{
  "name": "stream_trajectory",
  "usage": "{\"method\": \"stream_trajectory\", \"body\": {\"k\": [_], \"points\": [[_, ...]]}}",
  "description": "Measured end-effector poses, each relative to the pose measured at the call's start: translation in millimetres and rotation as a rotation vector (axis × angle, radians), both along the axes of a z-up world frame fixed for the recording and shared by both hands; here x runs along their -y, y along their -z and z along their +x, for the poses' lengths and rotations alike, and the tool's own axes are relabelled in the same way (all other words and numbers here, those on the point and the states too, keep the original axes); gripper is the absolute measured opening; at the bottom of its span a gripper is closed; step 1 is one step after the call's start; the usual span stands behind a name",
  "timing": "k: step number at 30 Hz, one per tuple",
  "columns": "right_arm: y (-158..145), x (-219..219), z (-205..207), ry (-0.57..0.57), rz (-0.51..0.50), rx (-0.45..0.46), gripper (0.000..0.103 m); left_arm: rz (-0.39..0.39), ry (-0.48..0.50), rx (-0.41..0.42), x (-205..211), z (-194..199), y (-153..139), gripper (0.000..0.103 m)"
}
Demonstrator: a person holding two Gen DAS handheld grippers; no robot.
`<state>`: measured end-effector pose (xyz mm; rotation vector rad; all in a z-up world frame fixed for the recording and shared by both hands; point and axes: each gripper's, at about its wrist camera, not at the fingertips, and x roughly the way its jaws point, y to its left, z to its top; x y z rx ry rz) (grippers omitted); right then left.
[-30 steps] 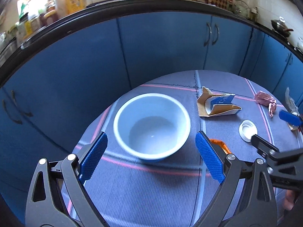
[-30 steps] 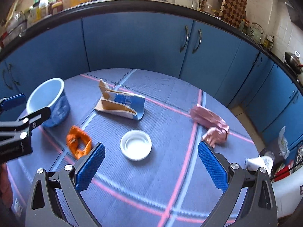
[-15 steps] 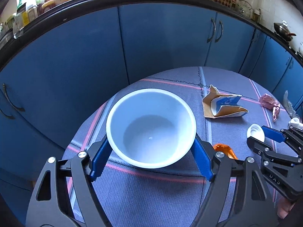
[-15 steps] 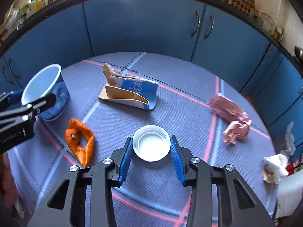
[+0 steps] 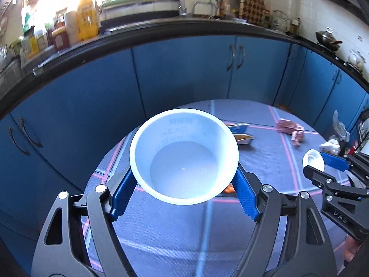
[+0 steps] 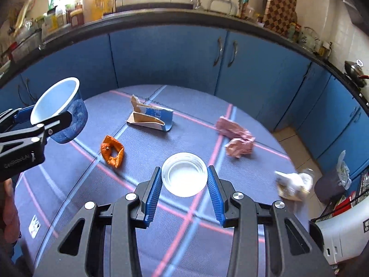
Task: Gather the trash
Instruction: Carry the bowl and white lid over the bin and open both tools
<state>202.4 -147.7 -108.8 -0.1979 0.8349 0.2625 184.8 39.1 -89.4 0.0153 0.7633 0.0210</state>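
Note:
My left gripper [image 5: 183,192] is shut on a white and blue paper bowl [image 5: 184,159] and holds it lifted above the round table [image 5: 184,237]. The bowl also shows at the left of the right wrist view [image 6: 61,113]. My right gripper [image 6: 184,195] is shut on a white plastic lid [image 6: 184,174] and holds it above the table; the lid also shows in the left wrist view [image 5: 313,160]. On the table lie an orange wrapper [image 6: 112,151], a torn blue carton [image 6: 151,118] and a crumpled pink wrapper [image 6: 236,139].
Crumpled white and brown paper [image 6: 294,184] lies at the table's right edge. Blue cabinets [image 6: 173,53] under a cluttered black counter ring the table. A white appliance [image 6: 346,228] stands at the right.
Both grippers closed, the left on the bowl and the right on the lid. Both objects have since been lifted off the table.

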Motion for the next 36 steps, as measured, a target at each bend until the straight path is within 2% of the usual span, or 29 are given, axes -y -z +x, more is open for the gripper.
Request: {"method": "stream_trajectory", "body": {"k": [14,26,36], "points": [[-76.2,55.3,-80.8,0.029,0.028,0.165,0.039,0.024,0.063,0.09,54.8,-55.9,-53.3,0.077],[-105.9,97.5,-122.3,0.081,0.054,0.247,0.039,0.06,0.133,0.15,102.5,-89.4,-82.3,0.077],[-118.4,140.3,-138.8,0.154,0.082,0.29,0.039,0.091,0.198,0.184,145.7,-102.0,-96.8,0.077]]}}
